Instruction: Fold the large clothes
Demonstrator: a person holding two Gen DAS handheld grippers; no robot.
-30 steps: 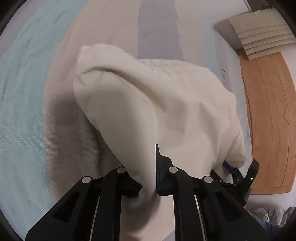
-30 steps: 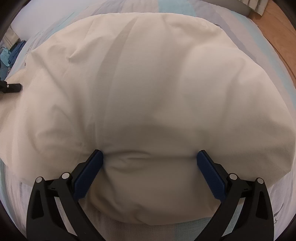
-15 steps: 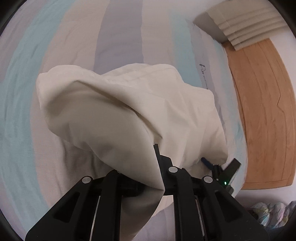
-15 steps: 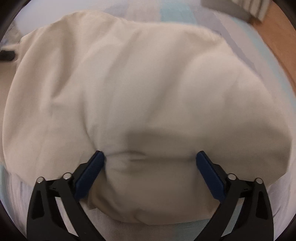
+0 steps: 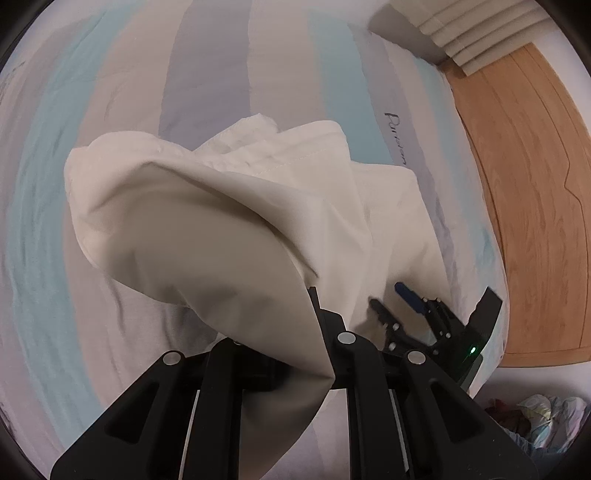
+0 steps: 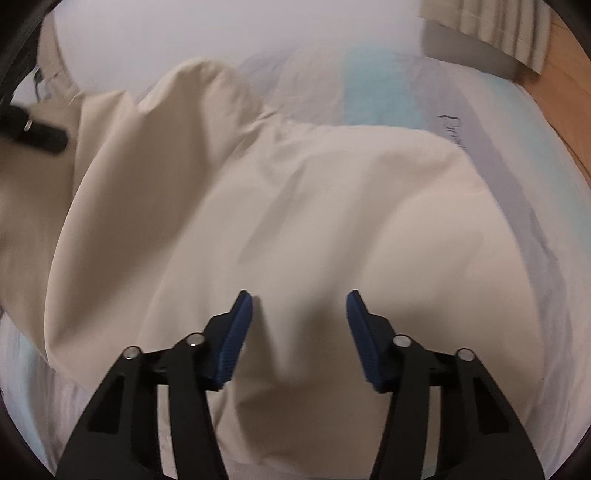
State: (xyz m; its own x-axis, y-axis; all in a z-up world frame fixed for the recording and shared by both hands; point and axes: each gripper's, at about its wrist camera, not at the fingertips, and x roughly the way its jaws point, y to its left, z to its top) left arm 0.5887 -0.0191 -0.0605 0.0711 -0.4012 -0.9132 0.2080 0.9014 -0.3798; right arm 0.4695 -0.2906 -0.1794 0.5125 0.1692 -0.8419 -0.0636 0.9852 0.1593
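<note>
One cream garment [image 5: 229,221] is counted, bunched on one striped bedsheet [image 5: 207,66]. Two grippers are recorded: the left gripper [image 5: 291,332], with cloth drawn between its fingers, and the right gripper [image 6: 299,328], with two blue pads [image 6: 236,336] set apart over the fabric. One line of dark lettering [image 5: 397,138] is noted on the sheet. One wooden floor area [image 5: 535,206] and one pleated curtain hem [image 5: 465,33] are observed. One heap of patterned fabric [image 5: 546,417] is seen at the lower right edge.
</note>
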